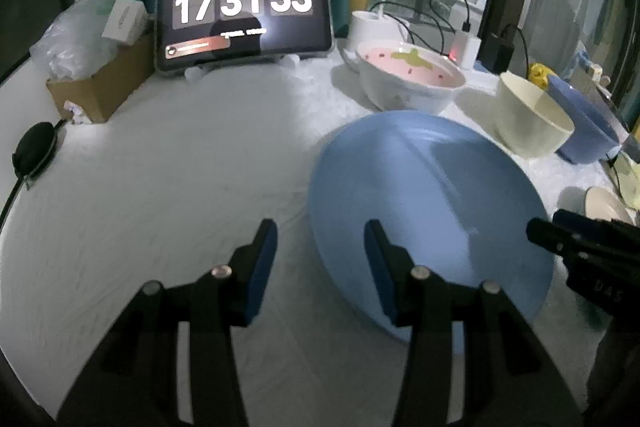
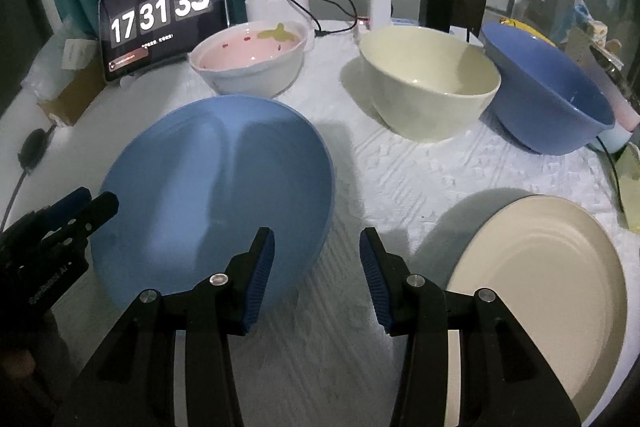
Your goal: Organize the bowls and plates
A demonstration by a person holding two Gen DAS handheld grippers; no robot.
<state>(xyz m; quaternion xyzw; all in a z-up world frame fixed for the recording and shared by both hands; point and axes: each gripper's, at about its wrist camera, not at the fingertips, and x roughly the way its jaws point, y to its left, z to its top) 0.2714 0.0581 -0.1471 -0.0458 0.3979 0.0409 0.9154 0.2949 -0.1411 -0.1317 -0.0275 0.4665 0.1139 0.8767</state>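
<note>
Just right of the blue plate (image 2: 212,203), the right gripper (image 2: 316,267) hung half-open and empty, as did the left gripper (image 1: 320,263) over its near rim; both closing there risked collision.

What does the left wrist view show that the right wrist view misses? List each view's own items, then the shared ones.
Left wrist only: the open left claw in close-up, empty, at the blue plate's left rim.
Right wrist only: the whole cream plate, and the open right claw in close-up, empty.
Both: blue plate, pink bowl, cream bowl, blue bowl, tablet clock.
</note>
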